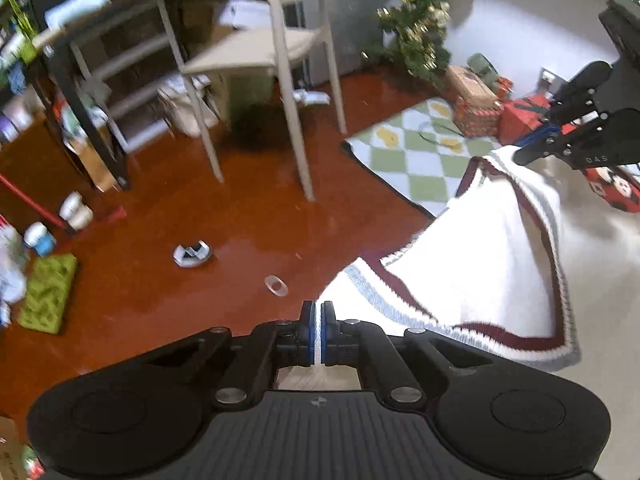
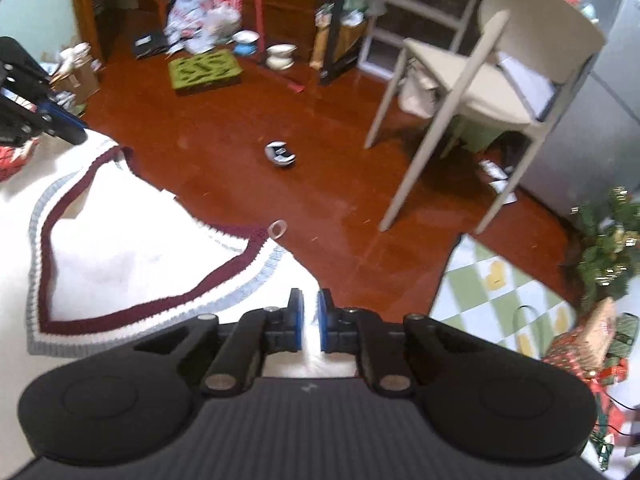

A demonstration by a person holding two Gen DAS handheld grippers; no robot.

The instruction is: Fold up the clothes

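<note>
A white knit garment (image 1: 480, 256) with maroon and grey trim hangs stretched between both grippers above a pale surface. My left gripper (image 1: 318, 320) is shut on one of its shoulder edges; white fabric shows between the blue pads. My right gripper (image 2: 310, 316) holds the other shoulder, jaws nearly closed with white fabric (image 2: 120, 256) between them. The right gripper also shows in the left wrist view (image 1: 532, 152) on the far edge of the garment. The left gripper shows in the right wrist view (image 2: 76, 132) at the V-neck side.
A beige chair (image 2: 488, 92) stands on the red-brown floor (image 2: 224, 152). A green-checked rug (image 1: 416, 152), a small Christmas tree (image 1: 420, 24), wrapped gifts (image 1: 476, 116), shelves (image 1: 120, 64) and a small grey object (image 1: 192, 254) on the floor lie around.
</note>
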